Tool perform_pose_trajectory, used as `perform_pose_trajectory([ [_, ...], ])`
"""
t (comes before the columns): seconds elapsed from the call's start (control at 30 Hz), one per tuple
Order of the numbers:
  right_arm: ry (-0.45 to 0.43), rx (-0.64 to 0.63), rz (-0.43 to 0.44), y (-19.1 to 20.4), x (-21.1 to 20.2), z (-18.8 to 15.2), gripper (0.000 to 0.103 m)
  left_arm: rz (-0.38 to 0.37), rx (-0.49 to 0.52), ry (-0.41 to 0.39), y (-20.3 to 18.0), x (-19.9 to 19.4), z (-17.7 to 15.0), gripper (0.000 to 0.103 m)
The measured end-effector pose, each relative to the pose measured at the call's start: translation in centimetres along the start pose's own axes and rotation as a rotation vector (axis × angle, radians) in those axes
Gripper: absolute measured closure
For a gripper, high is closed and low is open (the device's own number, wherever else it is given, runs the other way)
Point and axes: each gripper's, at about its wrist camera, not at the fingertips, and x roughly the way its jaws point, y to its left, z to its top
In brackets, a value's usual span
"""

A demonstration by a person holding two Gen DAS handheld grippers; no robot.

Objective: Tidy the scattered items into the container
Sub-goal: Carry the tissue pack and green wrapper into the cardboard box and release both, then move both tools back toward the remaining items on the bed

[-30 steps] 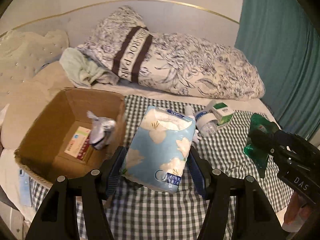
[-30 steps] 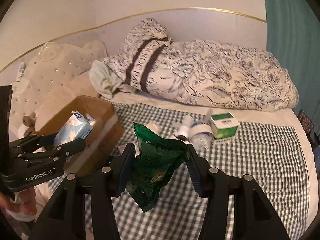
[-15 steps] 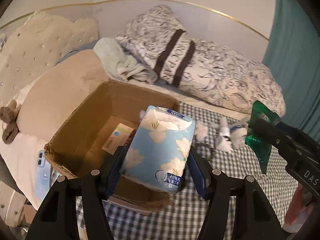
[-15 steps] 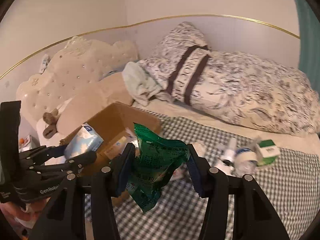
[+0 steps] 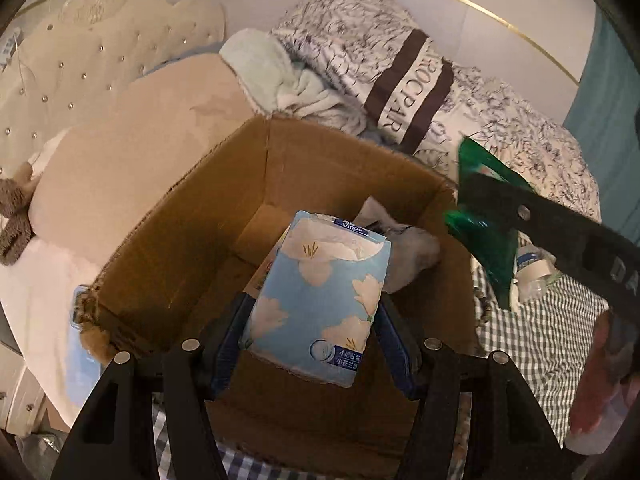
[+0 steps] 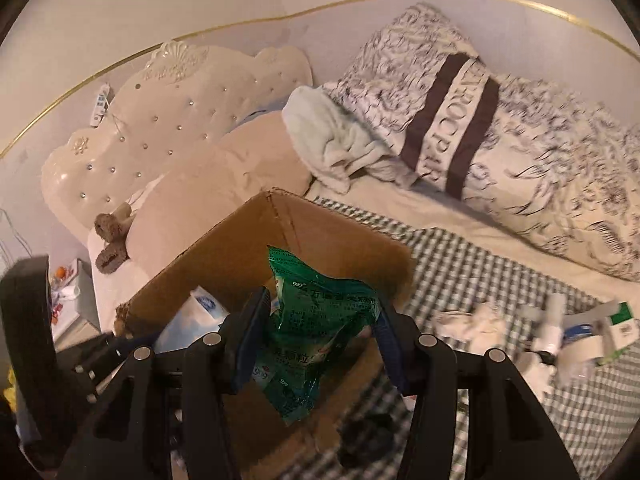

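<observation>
Tissue pack (image 5: pixel 320 300), pale blue with white flowers, sits clamped between the blue pads of the left gripper (image 5: pixel 314 344) at six o'clock in the left wrist view, its upper end tilted away over the open cardboard box (image 5: pixel 192 240). The pack hangs above the box's interior, and whether it touches the floor of the box cannot be told. Just beyond it, at about one o'clock from the pack, a crumpled grey-white wrapper (image 5: pixel 412 252) lies inside the box against the right wall.

In the right wrist view, the right gripper (image 6: pixel 320 344) has its jaws pressed on a green sachet bag (image 6: pixel 316 320) printed with white text, held over the near right part of the same box (image 6: pixel 240 256). The bag's lower corner dangles below the pads. At eight o'clock there, the tissue pack's blue end (image 6: pixel 200 312) shows inside the box.

Farther right, at three to four o'clock, a checked cloth (image 6: pixel 500 280) covers the bed, and on it lie a small clear bottle (image 6: pixel 576 340), a green-and-white carton (image 6: pixel 620 324) and a crumpled white tissue (image 6: pixel 476 320), well apart from the box.

Beyond the box, at twelve o'clock, lie a pale green towel (image 6: pixel 332 136) and a floral pillow with brown stripes (image 6: pixel 460 112); a tufted cream headboard (image 6: pixel 168 112) stands at ten o'clock.
</observation>
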Motion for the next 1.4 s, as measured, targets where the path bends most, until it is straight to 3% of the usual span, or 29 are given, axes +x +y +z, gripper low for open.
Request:
perform_pose_trajectory([
  [0.13, 0.021, 0.009, 0.002, 0.0, 2.3, 0.2, 0.052, 0.016, -0.002, -0.001, 0.4, 0.9, -0.3, 0.04],
  [0.2, 0.013, 0.036, 0.026, -0.3, 2.7, 0.2, 0.048, 0.017, 0.001, -0.012, 0.5, 1.0, -0.1, 0.035],
  [0.23, 0.004, 0.056, 0.047, -0.6, 2.7, 0.3, 0.038, 0.007, 0.002, -0.011, 0.5, 1.1, 0.1, 0.031],
  [0.27, -0.003, 0.08, 0.067, -0.9, 2.7, 0.3, 0.03, 0.007, -0.003, -0.011, 0.7, 1.2, 0.2, 0.018],
  [0.3, -0.023, 0.112, 0.071, -1.3, 2.5, 0.3, 0.018, 0.008, -0.004, -0.014, 0.7, 1.3, 0.2, 0.013],
  [0.33, -0.055, 0.137, 0.07, -1.6, 2.1, 0.2, 0.014, 0.006, 0.0, -0.018, 0.6, 1.3, 0.2, 0.013],
  [0.57, -0.094, 0.13, -0.013, -3.5, 0.4, 0.1, 0.014, 0.001, 0.042, -0.017, -1.1, 1.4, -0.2, 0.012],
  [0.83, -0.107, 0.157, -0.122, -8.5, -3.1, -2.8, 0.014, -0.022, 0.102, -0.027, -5.1, 0.4, -0.5, 0.01],
  [1.13, -0.12, 0.242, -0.243, -15.8, -8.9, -6.7, 0.014, -0.059, 0.196, -0.054, -11.8, -1.3, -1.9, 0.003],
  [1.4, -0.084, 0.279, -0.316, -20.1, -12.3, -11.0, 0.01, -0.099, 0.342, -0.052, -19.2, -1.6, -5.7, 0.0],
])
